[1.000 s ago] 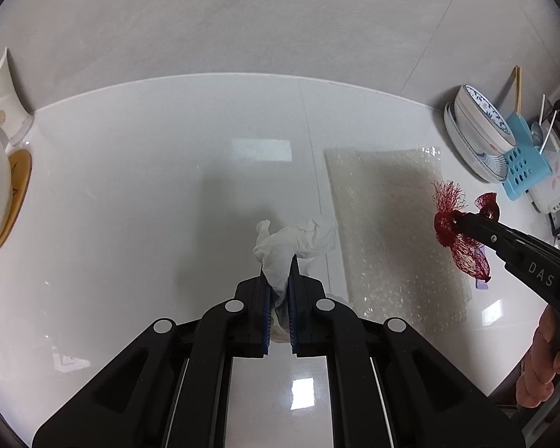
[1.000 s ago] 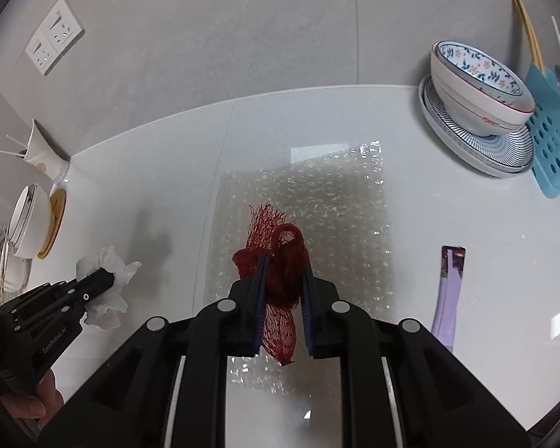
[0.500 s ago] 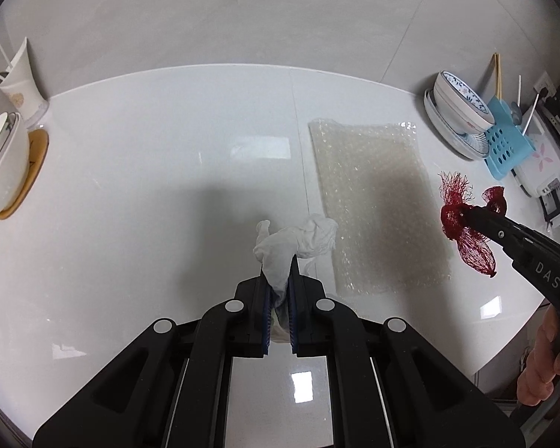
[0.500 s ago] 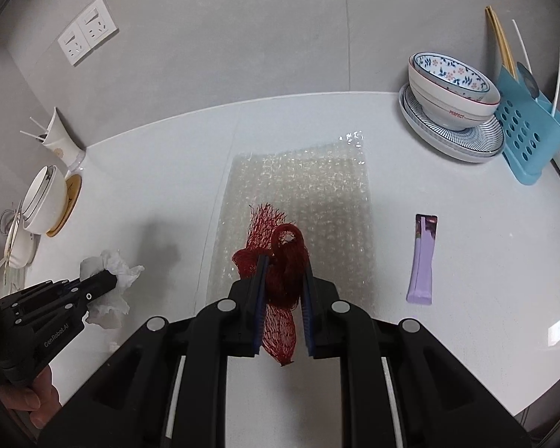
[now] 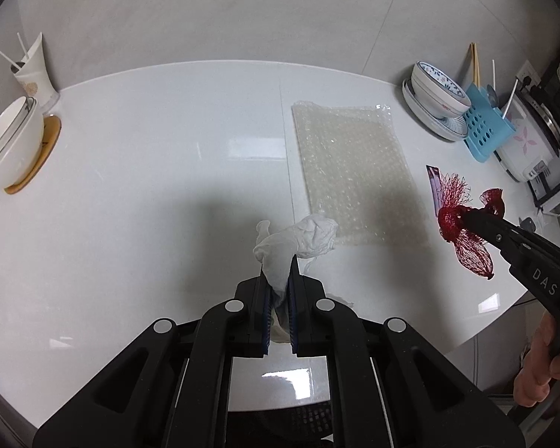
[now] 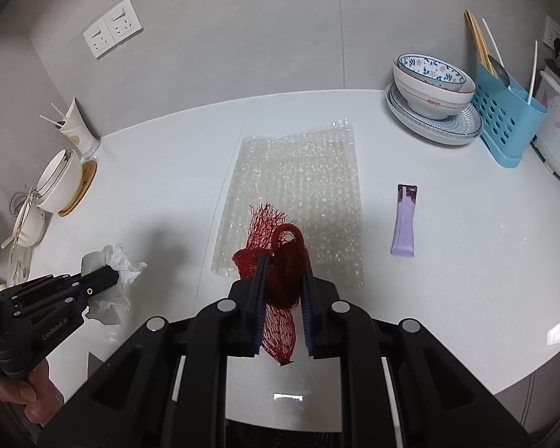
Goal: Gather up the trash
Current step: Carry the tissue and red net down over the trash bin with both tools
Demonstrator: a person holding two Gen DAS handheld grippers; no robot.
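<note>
The left tool pinches a crumpled tissue; the right tool pinches a red net hanging lengthwise downward.

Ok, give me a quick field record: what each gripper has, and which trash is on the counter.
left gripper: shut on crumpled white tissue, lifted off the counter
right gripper: shut on red mesh net bag, hanging between the jaws
trash on white countertop: bubble wrap sheet lying flat; purple sachet wrapper beside it
bin: not in view

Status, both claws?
Left claw shut on tissue. Right claw shut on red net. Bubble wrap, purple sachet uncollected. Nothing blocking.
</note>
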